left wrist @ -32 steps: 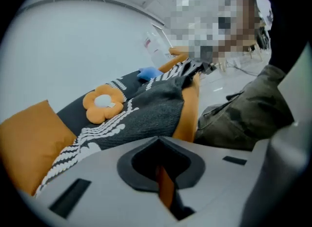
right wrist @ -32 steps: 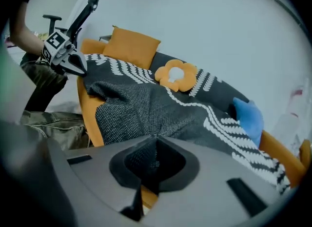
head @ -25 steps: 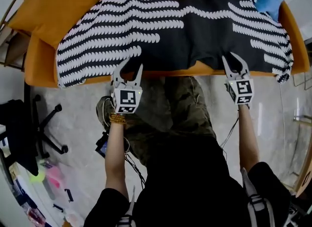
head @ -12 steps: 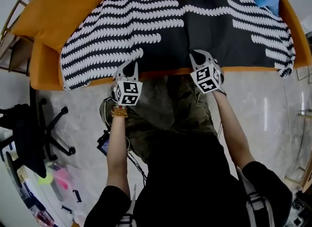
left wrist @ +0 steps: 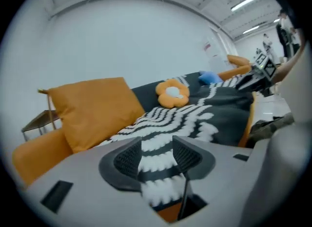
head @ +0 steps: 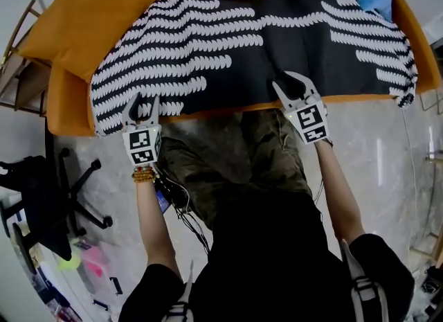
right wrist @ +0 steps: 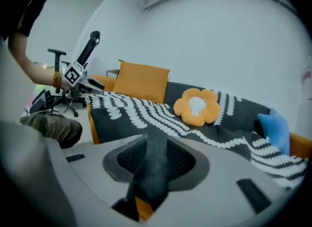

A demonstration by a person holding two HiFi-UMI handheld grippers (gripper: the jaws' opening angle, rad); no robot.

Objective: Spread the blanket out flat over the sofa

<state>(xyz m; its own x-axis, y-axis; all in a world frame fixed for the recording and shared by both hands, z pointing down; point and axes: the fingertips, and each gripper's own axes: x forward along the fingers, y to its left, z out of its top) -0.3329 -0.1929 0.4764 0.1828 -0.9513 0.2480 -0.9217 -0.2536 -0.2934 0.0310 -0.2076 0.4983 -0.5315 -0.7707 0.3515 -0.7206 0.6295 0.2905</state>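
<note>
We see the blanket (head: 263,43) spread over the sofa (head: 66,99); the left gripper (head: 142,102) has just been opening, its jaws apart around the striped front edge. The right gripper (head: 291,84) has likewise been opening; a dark fold sits between its jaws, seemingly unpinched.

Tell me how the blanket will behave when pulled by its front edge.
Likely floppy: the blanket drapes over the sofa's front edge. Probably light: it looks thin. It may bunch rather than slide flat; its dark middle shows wrinkles.
</note>
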